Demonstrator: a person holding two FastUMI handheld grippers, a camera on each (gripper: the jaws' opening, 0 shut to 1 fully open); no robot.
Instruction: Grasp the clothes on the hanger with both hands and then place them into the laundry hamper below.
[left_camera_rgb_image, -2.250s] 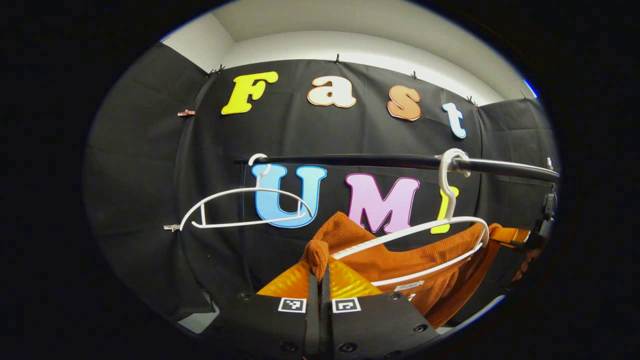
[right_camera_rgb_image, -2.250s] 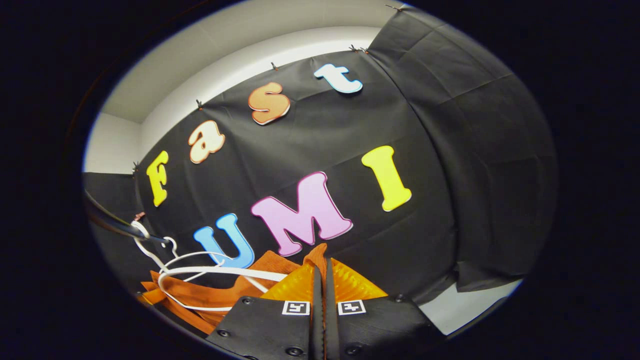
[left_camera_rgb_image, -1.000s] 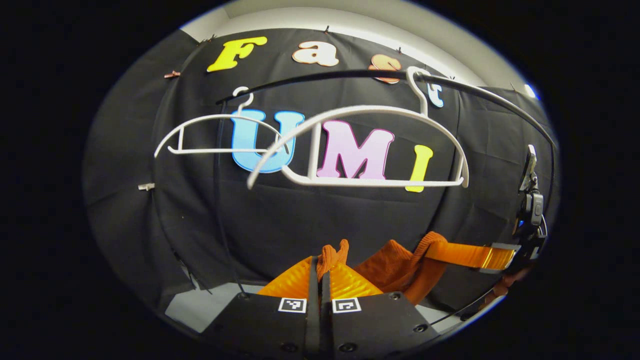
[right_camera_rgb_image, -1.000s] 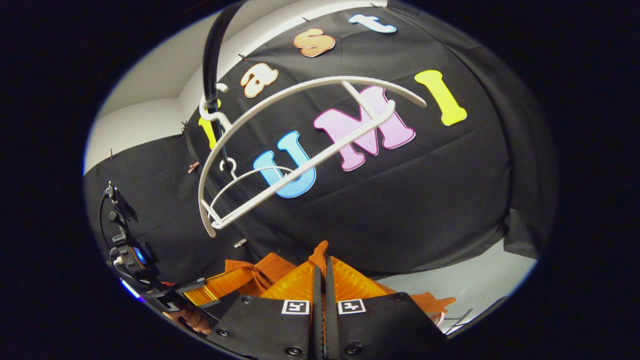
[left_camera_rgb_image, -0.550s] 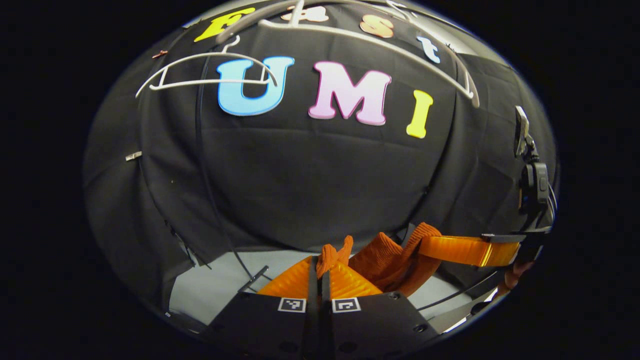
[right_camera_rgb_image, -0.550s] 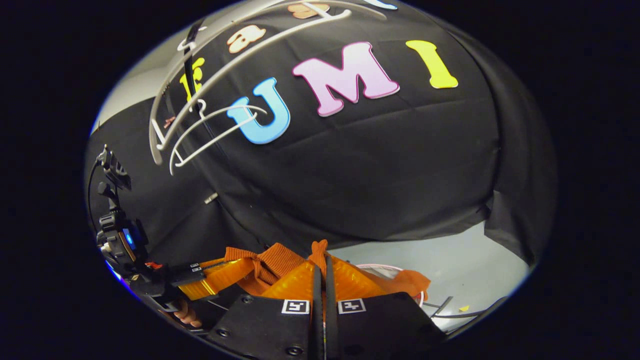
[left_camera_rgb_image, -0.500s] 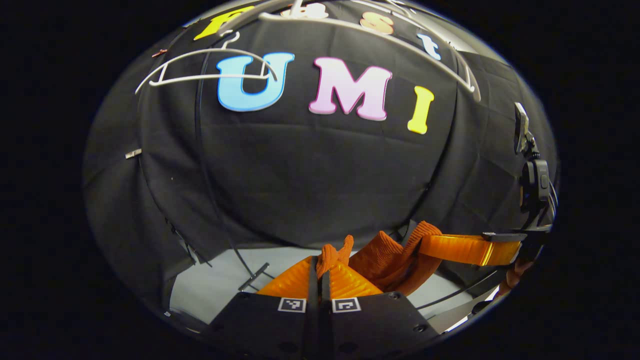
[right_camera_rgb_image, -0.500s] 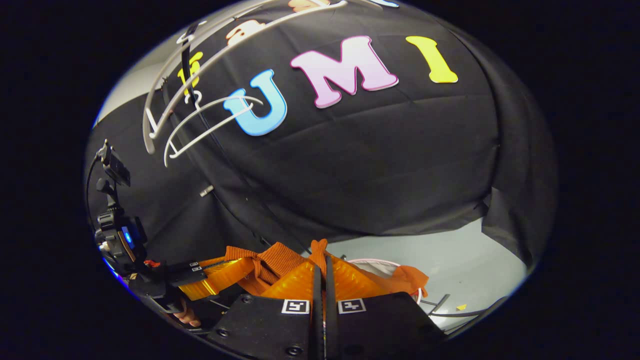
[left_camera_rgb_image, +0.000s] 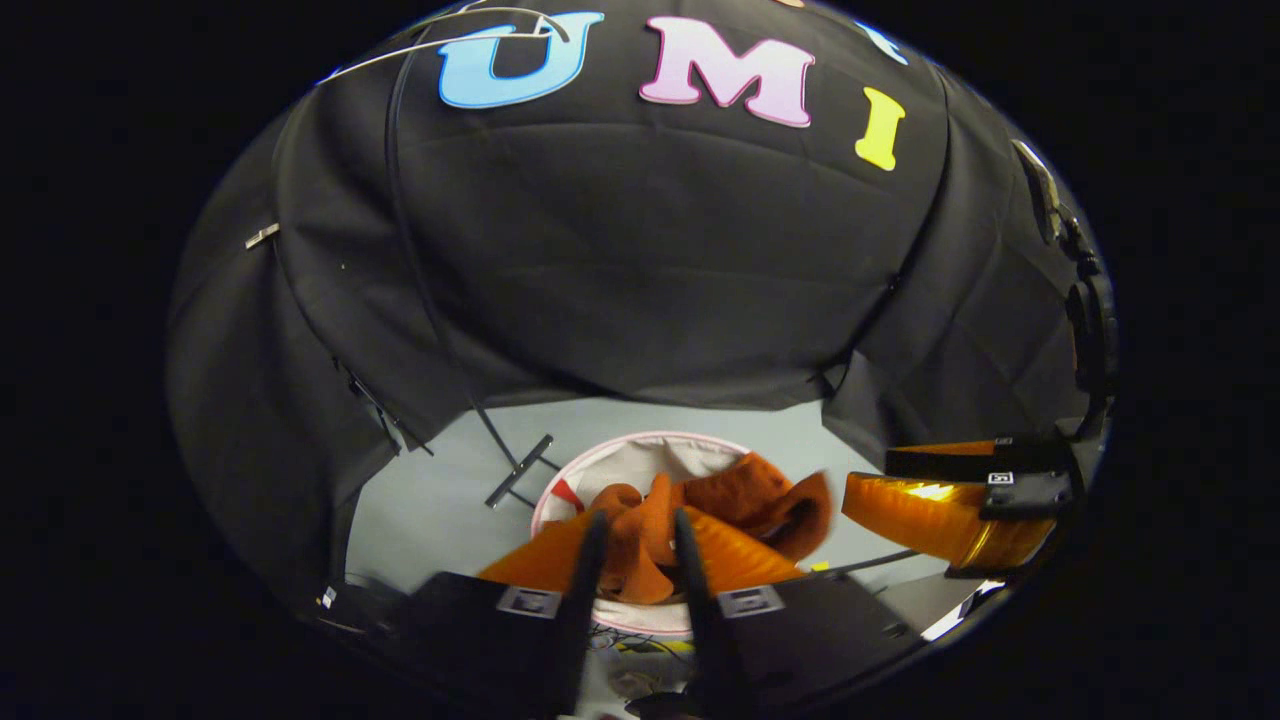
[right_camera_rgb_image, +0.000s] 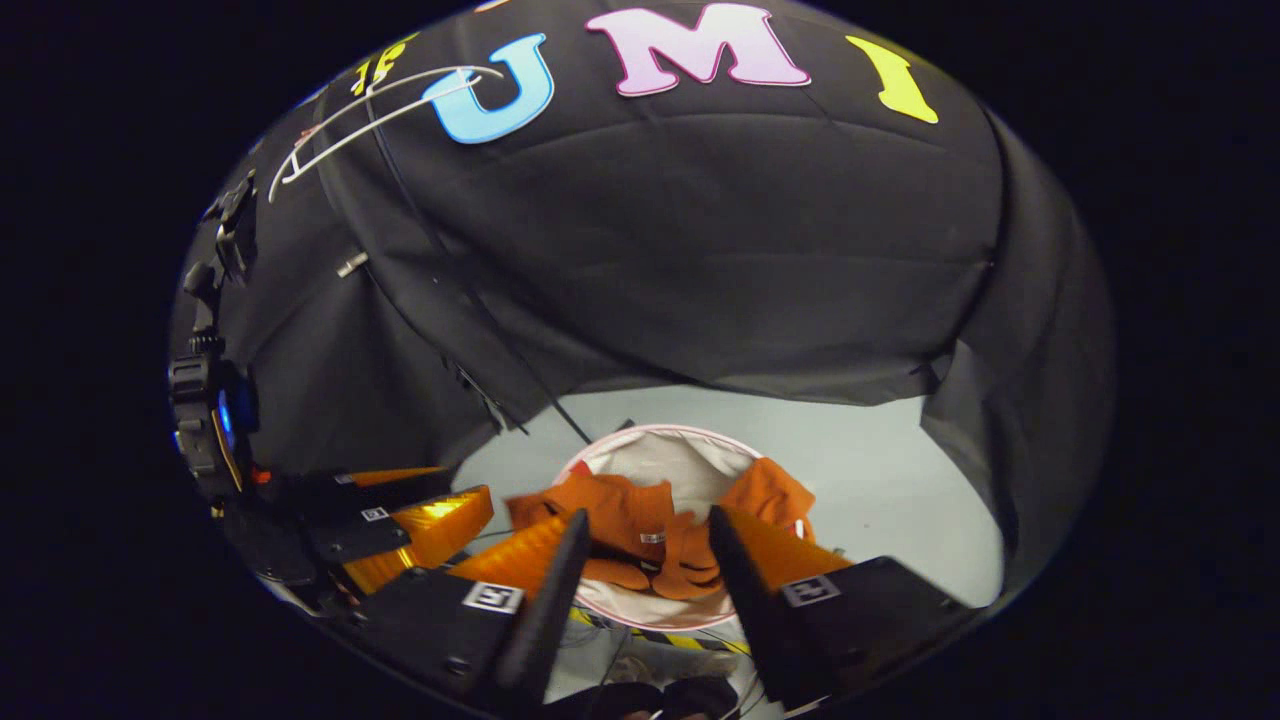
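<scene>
- The orange clothes (right_camera_rgb_image: 650, 525) lie bunched in the laundry hamper (right_camera_rgb_image: 640, 445) below, off the hanger (right_camera_rgb_image: 375, 110).
- The left gripper (left_camera_rgb_image: 640, 525) and right gripper (right_camera_rgb_image: 645, 530) both hang spread wide, holding nothing.
- The task looks essentially done; only withdrawing remains.

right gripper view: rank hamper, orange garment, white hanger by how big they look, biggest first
1. hamper
2. orange garment, nearly as wide as the hamper
3. white hanger, thin and far up by the wall, so distance shrinks it

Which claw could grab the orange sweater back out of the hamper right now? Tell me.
Probably either: left claw and right claw hang open right above the orange sweater in the hamper, nothing between.
</scene>
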